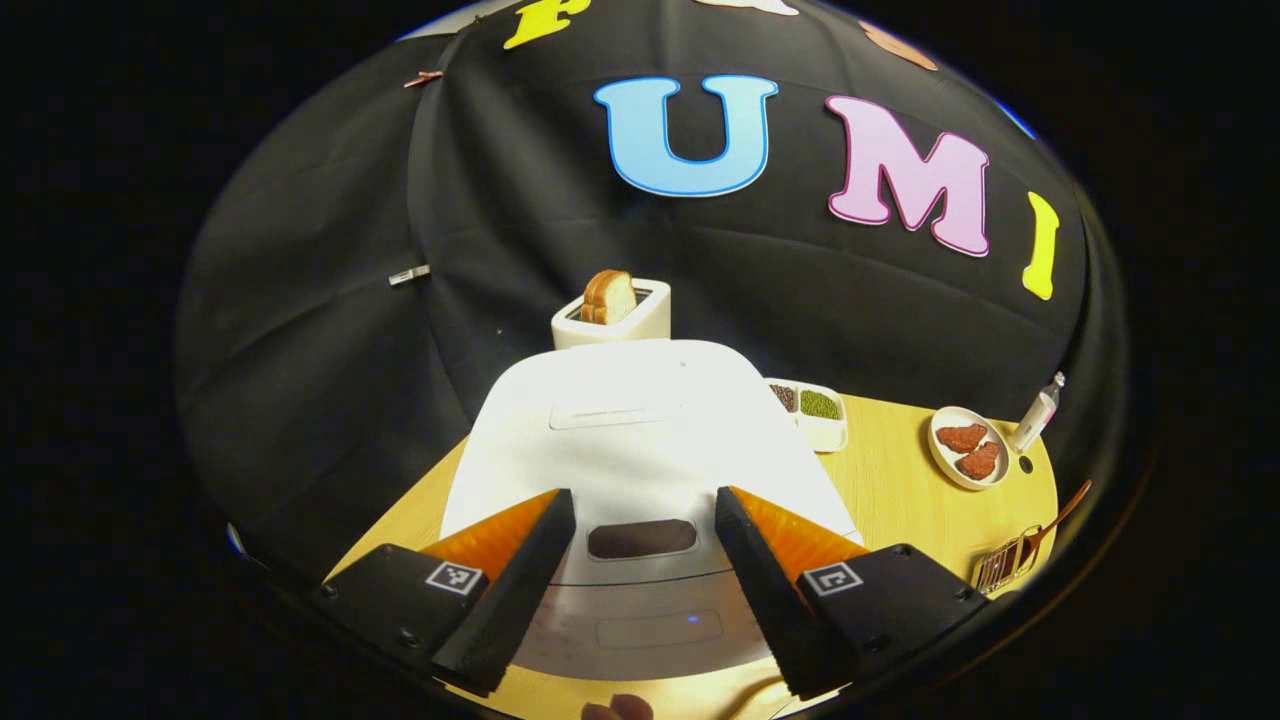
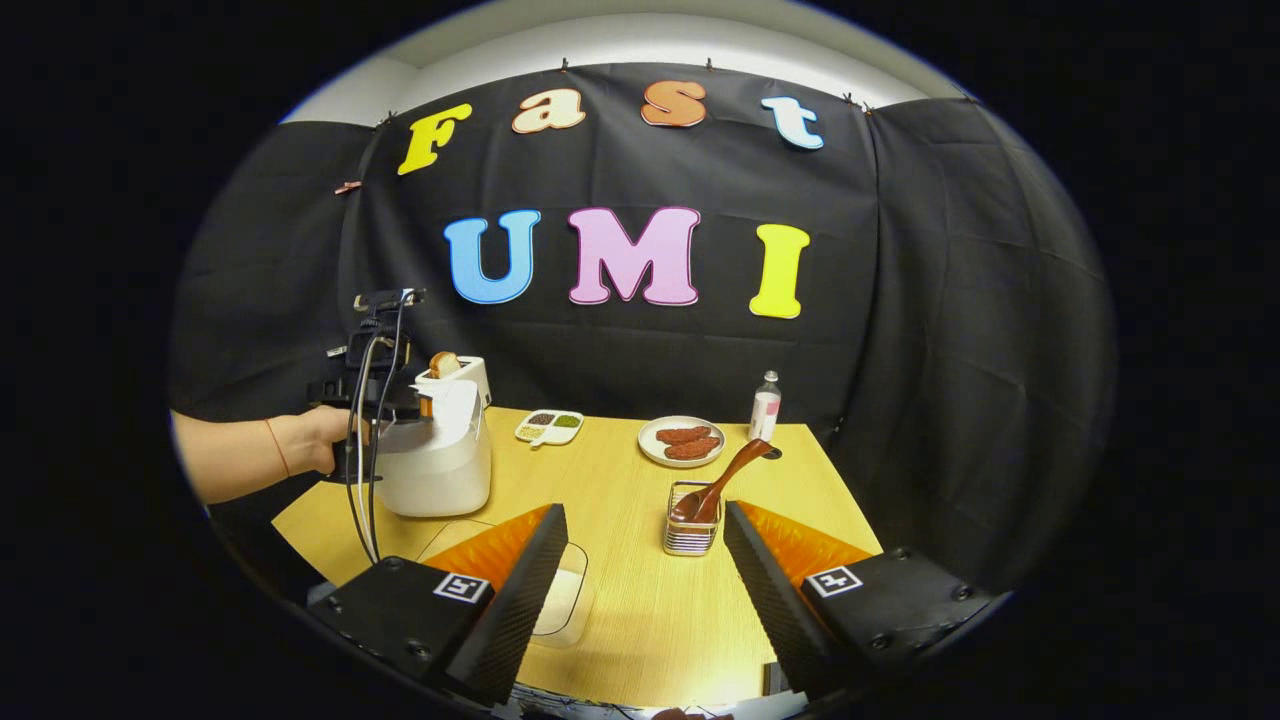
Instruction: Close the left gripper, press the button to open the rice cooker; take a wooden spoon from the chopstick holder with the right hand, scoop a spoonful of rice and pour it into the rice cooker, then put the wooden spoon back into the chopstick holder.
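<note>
Left gripper view: rice cooker lid down

My left gripper view hangs close above the rice cooker, facing the far wall. My right gripper view sits farther back, probably higher. Both share the table, toaster, plate.

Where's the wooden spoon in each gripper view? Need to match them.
Left gripper view: wooden spoon at the far right edge, low, leaning out of the chopstick holder, below the plate of meat.
Right gripper view: wooden spoon near centre, standing in the chopstick holder, between the right gripper's open fingers.
Shared landmark: the plate of meat, with the small bottle beside it.
</note>
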{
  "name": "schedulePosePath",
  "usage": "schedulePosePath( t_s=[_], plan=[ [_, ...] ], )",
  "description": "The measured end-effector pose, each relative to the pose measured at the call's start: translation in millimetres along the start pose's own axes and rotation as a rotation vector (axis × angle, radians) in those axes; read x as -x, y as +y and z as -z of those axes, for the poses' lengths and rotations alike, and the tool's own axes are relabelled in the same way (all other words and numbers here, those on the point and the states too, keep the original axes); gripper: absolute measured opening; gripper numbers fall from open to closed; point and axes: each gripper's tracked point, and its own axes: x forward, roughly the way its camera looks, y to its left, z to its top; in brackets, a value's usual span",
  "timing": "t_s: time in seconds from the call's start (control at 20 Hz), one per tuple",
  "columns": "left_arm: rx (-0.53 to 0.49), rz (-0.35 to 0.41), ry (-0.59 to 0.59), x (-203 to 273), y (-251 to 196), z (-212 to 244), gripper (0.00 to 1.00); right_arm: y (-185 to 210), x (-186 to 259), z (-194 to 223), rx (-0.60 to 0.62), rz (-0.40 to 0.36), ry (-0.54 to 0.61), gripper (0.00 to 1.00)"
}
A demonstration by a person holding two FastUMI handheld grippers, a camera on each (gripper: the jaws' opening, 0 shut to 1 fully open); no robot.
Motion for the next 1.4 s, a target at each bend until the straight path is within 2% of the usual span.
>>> schedulePosePath(
  t_s=[0.3,0.45,0.65,0.9,1.4],
  plan=[
    [-0.037,0.001,-0.043,1.2,0.4,-3.1,1.0,4.1,1.6,-2.2,-0.016,-0.003,-0.01,0.99],
    [-0.037,0.044,-0.056,7.0,-1.3,-6.2,0.99,5.8,-0.3,-8.9,-0.024,-0.008,-0.02,0.98],
    [-0.047,0.095,-0.179,31.6,-6.3,-32.3,0.96,6.9,-7.3,-16.0,-0.036,-0.007,-0.031,0.99],
    [-0.029,0.214,-0.284,102.1,-22.8,-50.8,0.95,6.2,-13.4,-39.1,-0.074,-0.003,-0.061,0.99],
    [-0.069,0.349,-0.454,248.3,-20.6,-40.1,0.94,-14.4,-20.3,-95.5,-0.054,0.0,-0.171,0.99]
  ],
)
